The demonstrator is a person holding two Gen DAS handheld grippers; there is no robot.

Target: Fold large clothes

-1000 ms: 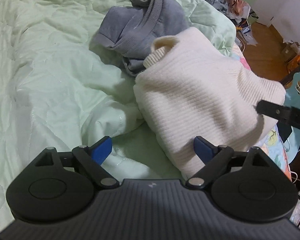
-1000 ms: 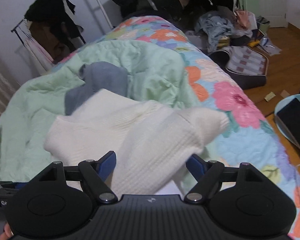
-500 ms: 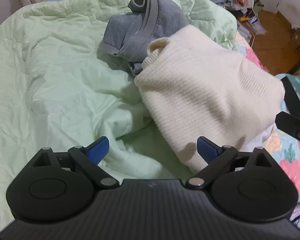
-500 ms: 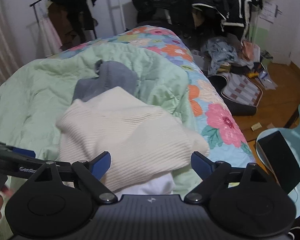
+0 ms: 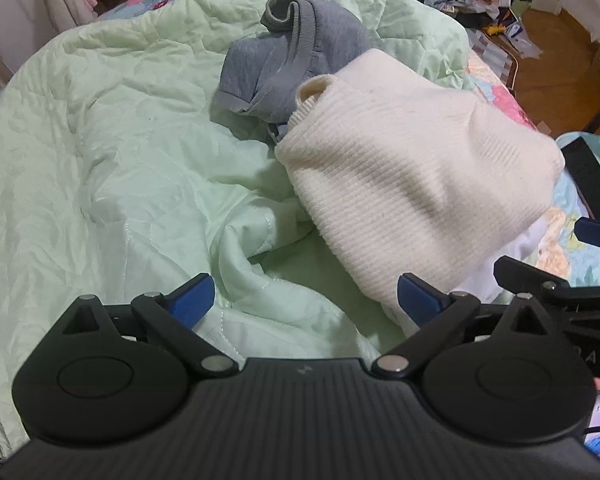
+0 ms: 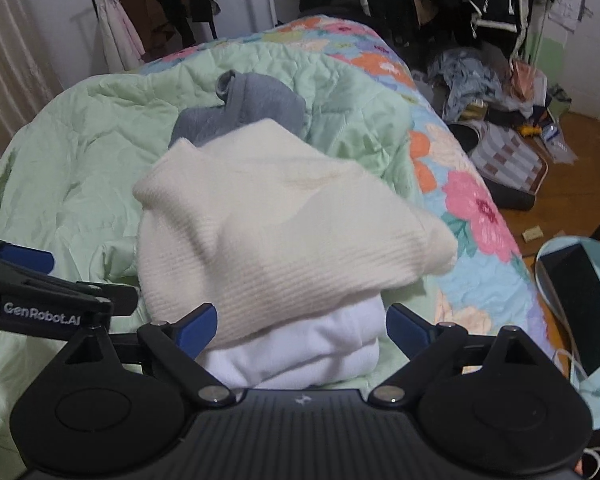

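On the bed, over a pale green quilted cover [image 5: 112, 168]: three garments. One cream ribbed-knit sweater [image 5: 412, 176], folded into a thick rounded slab, lies atop one smooth white garment [image 6: 300, 348]; one grey sweatshirt [image 5: 296, 56] with ribbed hem sits bunched just behind. Two grippers — left gripper [image 5: 304, 300] and right gripper [image 6: 300, 328] — both spread wide, holding nothing. Since a second ago both have drawn back; the sweater's raised flap now lies flat.
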